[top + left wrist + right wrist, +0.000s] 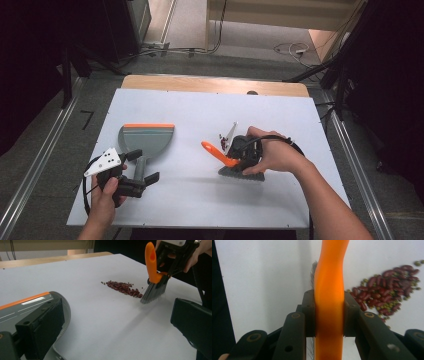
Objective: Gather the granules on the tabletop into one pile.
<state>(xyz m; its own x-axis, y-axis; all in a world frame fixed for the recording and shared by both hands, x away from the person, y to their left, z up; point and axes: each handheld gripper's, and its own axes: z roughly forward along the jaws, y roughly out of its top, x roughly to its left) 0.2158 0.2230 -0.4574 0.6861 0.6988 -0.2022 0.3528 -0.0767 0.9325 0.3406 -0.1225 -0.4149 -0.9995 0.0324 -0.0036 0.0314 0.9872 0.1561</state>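
The right claw (329, 315) squeezes the orange handle of a little brush (154, 280). The two black jaws press on the handle from both sides, so the brush cannot slip or twist when it pushes. The grey bristles point down and touch the white table (200, 200), because that is the only way they can push small things along.

A small heap of red beans (122, 287) lies on the table just beside the bristles. In the right claw's view, some tiny green bits are mixed in with them. The brush stands on the far side of the heap from the dustpan (146, 140), so a sweep would send the beans toward it.

The dustpan lies flat on the table, well apart from the beans. Its orange edge faces away from the person. The left claw (145, 172) waits at the dustpan's grey handle. Its jaws stand apart, one on each side of the handle, and they do not squeeze it yet. I think it waits there so it can grab the pan and hold it steady, or move it closer, when the beans come.

The beans are still out on the table, so none are in the dustpan yet.
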